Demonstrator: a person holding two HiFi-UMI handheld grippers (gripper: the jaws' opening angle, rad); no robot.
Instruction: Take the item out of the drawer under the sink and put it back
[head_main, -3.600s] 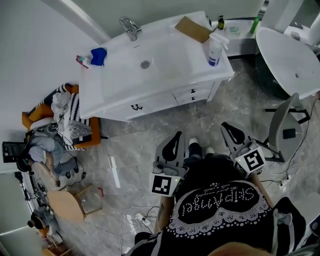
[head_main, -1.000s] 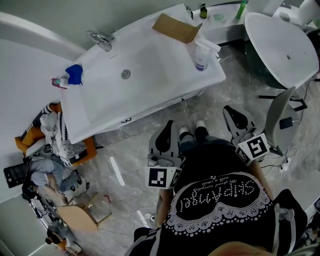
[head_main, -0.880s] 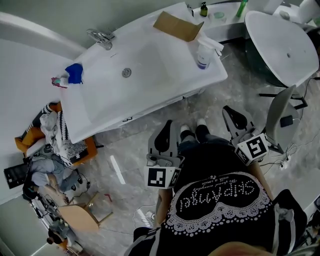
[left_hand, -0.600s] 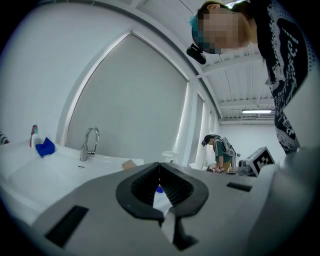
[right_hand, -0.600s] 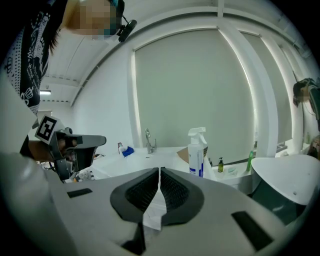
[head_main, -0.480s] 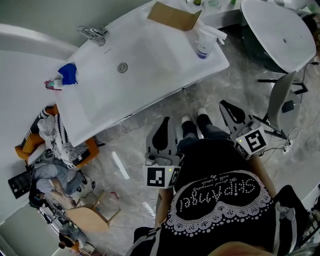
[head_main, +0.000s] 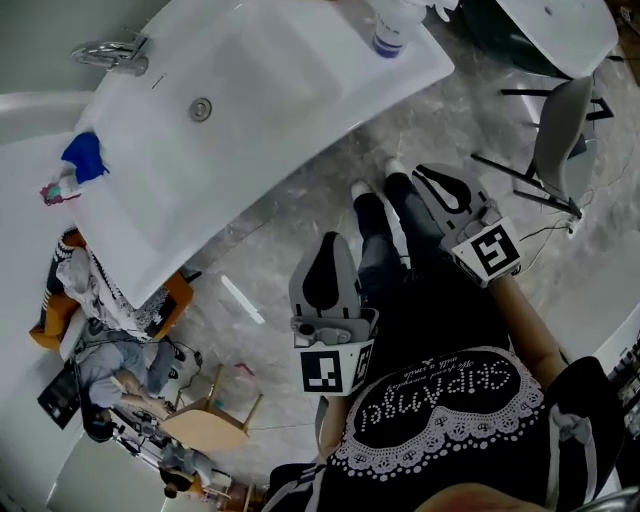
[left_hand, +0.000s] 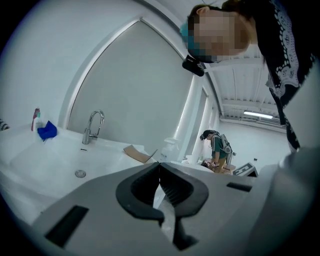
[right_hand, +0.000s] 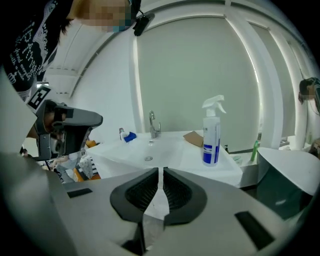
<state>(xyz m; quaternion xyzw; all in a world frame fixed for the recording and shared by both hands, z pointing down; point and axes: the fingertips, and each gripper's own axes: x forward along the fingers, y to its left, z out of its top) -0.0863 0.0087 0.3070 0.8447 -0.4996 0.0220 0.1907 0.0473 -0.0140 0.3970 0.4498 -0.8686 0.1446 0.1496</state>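
Note:
The white sink vanity (head_main: 250, 120) fills the upper left of the head view, seen from above. Its top hides the drawers beneath it, and no item from a drawer shows in any view. My left gripper (head_main: 325, 240) hangs over the grey floor in front of the vanity, its jaws shut on nothing. My right gripper (head_main: 421, 171) is further right and nearer the vanity's corner, also shut and empty. In the left gripper view the jaw tips (left_hand: 160, 164) meet below the basin; in the right gripper view the tips (right_hand: 161, 171) meet in front of the sink (right_hand: 150, 150).
On the vanity stand a faucet (head_main: 110, 50), a blue cloth (head_main: 82, 155), a spray bottle (right_hand: 212, 132) and a cardboard piece (right_hand: 194, 138). A grey chair (head_main: 560, 130) is at the right. An orange basket of clothes (head_main: 90, 290) and a wooden stool (head_main: 205, 420) are at the left.
Both grippers have sunk and moved toward the vanity, the right one further. The head view has tipped, so the sink sits higher and further left. Both pairs of jaws stay shut.

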